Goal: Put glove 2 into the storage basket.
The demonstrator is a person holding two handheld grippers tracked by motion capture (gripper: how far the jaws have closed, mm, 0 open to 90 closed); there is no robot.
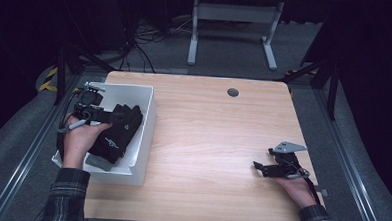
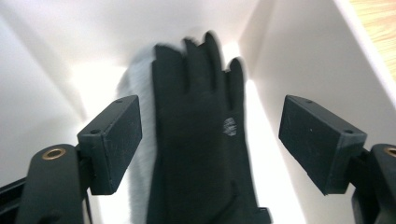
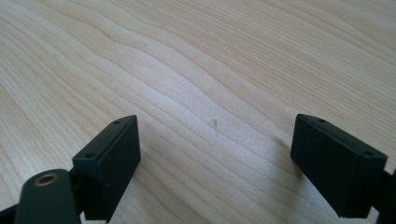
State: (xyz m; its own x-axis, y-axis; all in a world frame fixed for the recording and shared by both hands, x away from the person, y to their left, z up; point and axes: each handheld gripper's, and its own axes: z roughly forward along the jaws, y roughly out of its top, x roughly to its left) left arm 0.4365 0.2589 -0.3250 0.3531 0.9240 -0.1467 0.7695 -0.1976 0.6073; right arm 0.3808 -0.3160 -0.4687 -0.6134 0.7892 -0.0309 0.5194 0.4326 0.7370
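Black fabric gloves [image 2: 201, 154] lie inside the white plastic bin [image 1: 145, 133]. Above them the left gripper [image 2: 210, 140] hangs with jaws spread, gripping nothing. Right gripper [image 1: 262, 168], well apart from the bin, rests released on the wooden table [image 1: 208, 136].

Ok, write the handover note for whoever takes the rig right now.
Left tool: open, over the white bin, jaws apart on either side of the black glove without pressing it.
Right tool: open, nothing between the jaws, low over bare table near its right edge.
Things: gloves lie in the bin at the table's left, on something grey.
Done: gloves are in the bin, let go.
Left: probably just lift the left tool clear; whether more goes in the bin can't be told.
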